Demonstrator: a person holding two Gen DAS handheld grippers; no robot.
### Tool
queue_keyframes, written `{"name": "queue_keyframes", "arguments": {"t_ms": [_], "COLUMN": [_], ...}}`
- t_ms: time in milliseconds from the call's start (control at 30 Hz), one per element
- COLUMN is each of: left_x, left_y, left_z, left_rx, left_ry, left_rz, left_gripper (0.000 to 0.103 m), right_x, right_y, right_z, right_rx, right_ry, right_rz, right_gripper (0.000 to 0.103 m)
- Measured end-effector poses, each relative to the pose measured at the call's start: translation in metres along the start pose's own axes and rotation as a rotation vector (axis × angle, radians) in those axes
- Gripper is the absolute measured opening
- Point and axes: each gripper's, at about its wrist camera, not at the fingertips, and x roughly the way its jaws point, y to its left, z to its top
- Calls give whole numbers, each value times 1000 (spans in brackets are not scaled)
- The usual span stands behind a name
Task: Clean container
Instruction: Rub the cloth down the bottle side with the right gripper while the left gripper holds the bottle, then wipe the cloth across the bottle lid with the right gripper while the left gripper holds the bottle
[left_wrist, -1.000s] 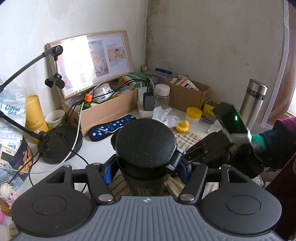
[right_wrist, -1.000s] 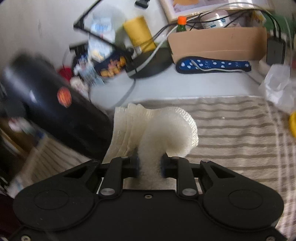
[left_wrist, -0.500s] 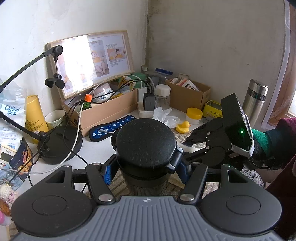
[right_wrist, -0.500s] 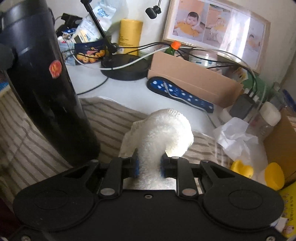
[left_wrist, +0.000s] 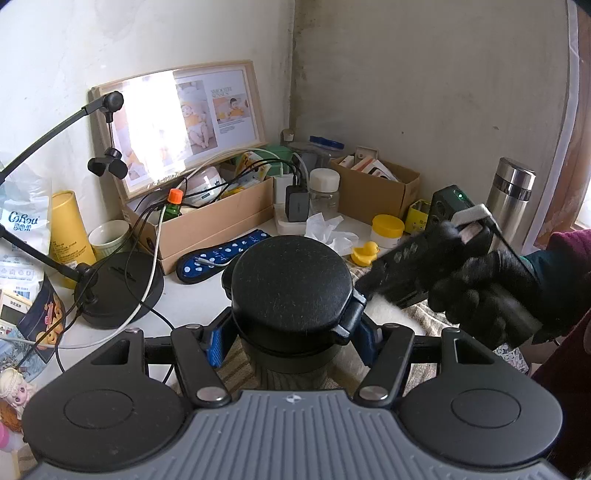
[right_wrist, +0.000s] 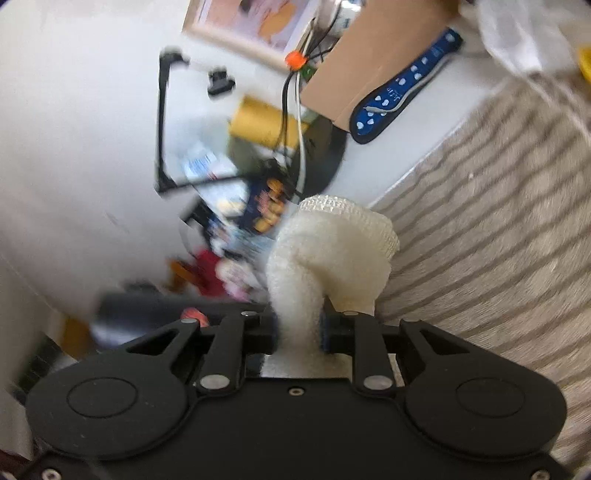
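Two grips: left gripper (left_wrist: 291, 332) clamped on the black container (left_wrist: 290, 295) at centre frame of the left wrist view, blue pads against its sides just under the lid; right gripper (right_wrist: 299, 328) pinched tight on a white cloth (right_wrist: 325, 258), a wad bulging out beyond the fingertips.
Container place: upright on the striped towel (right_wrist: 498, 229); only a dark blurred shape at lower left of the right wrist view.
Cloth place: at the container's right flank in the left wrist view, whether touching not clear.
Risk, tipping: tall body held only near the top; a sideways shove from the cloth could likely lever the base across the towel.
Risk, slipping: smooth sides, so possible twist in the pads under hard rubbing.
Risk, cloth: pinched at a narrow neck only; drag on the wall could pull the wad loose.
Risk, neighbours: rubber duck (left_wrist: 365, 253), yellow-lidded jar (left_wrist: 388, 230) and crumpled tissue (left_wrist: 325, 229) just behind, right of centre; a wide sweep could knock these.
Risk, view: right wrist picture smeared and tilted, so contact hard to judge.
Surface: white desk (left_wrist: 192, 295), towel over the near part.
Room: plaster corner, framed photo sheet (left_wrist: 177, 122) at upper left, cardboard boxes (left_wrist: 214, 225), cables, lamp stand (left_wrist: 118, 291), steel flask (left_wrist: 509, 199) at right.
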Motion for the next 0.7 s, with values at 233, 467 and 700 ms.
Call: {"name": "queue_keyframes", "arguments": {"t_ms": [233, 467, 700], "left_x": [3, 6, 15], "left_y": [-2, -6, -17], "left_z": [2, 5, 16], "left_rx": [3, 31, 181], "left_ry": [2, 8, 48], "left_rz": [2, -1, -63], "left_gripper": [64, 64, 64], "right_x": [-4, -4, -20], "right_y": [18, 53, 79], "right_z": [-6, 5, 13], "right_rx": [42, -7, -75], "right_ry": [-12, -17, -40], "right_rz": [134, 242, 328], "right_gripper": [20, 20, 20]}}
